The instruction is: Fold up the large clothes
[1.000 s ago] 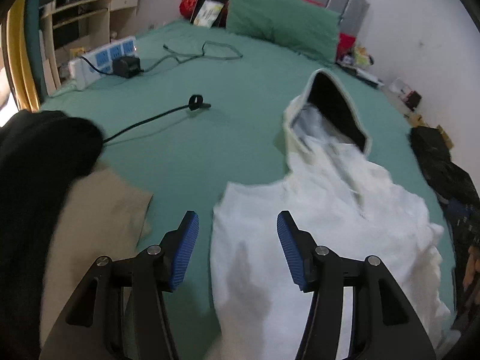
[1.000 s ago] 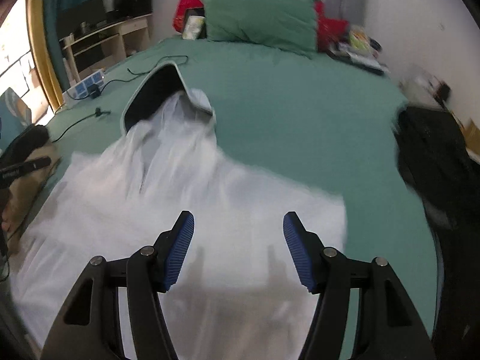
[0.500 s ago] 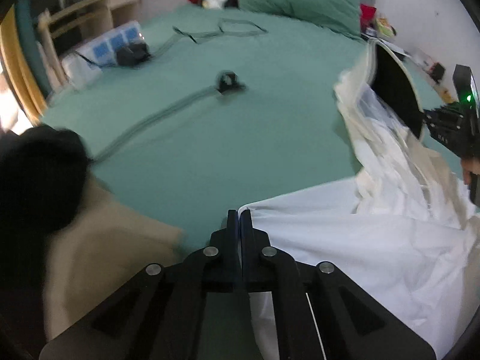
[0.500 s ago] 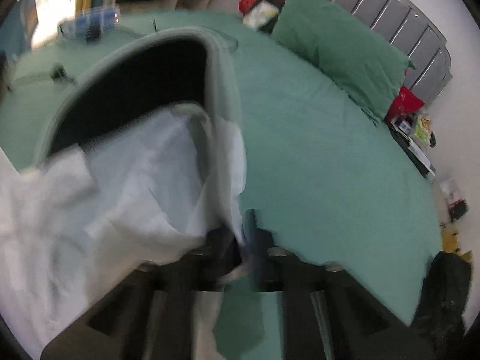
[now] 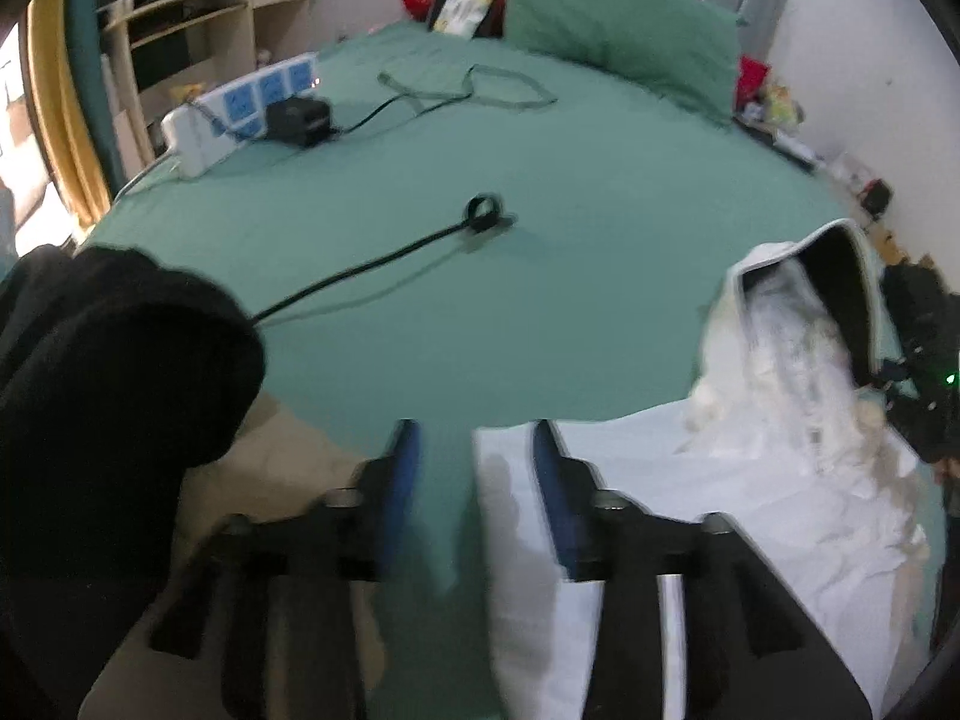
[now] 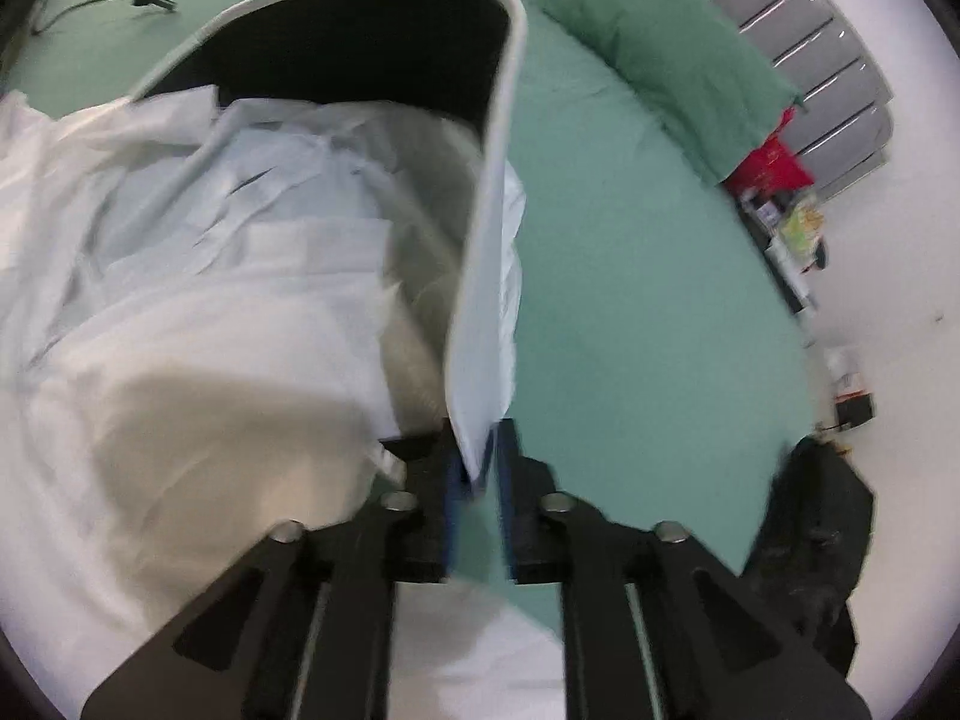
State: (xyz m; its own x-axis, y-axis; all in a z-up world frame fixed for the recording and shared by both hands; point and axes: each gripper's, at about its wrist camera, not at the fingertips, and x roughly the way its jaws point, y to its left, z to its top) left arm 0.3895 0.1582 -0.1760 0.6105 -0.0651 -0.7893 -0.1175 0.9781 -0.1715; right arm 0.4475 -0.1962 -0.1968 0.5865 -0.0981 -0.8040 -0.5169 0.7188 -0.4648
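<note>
- Two grippers in view, both over the green bed (image 5: 540, 180).
- Left gripper (image 5: 474, 468): fingers spread apart, nothing between them. Its right finger (image 5: 549, 480) sits over the edge of the white hoodie (image 5: 690, 480), its left finger over bare sheet.
- Right gripper (image 6: 477, 480): fingers nearly closed, pinching the pale hood rim (image 6: 480, 276) of the white hoodie (image 6: 180, 300); cloth runs up from between the pads.
- Hood is lifted, its dark lining (image 6: 360, 48) facing the right wrist camera; the rest of the garment lies bunched on the bed toward its near right edge.
- Black garment (image 5: 108, 396) and a tan cloth (image 5: 282, 456) at the near left edge.
- Black cable (image 5: 372, 264) across the middle of the bed, power strip (image 5: 240, 108) and black adapter (image 5: 300, 117) near the far left edge.
- Green pillow (image 5: 618, 18) at the headboard edge; dark clothes pile (image 6: 816, 540) off the right side.
</note>
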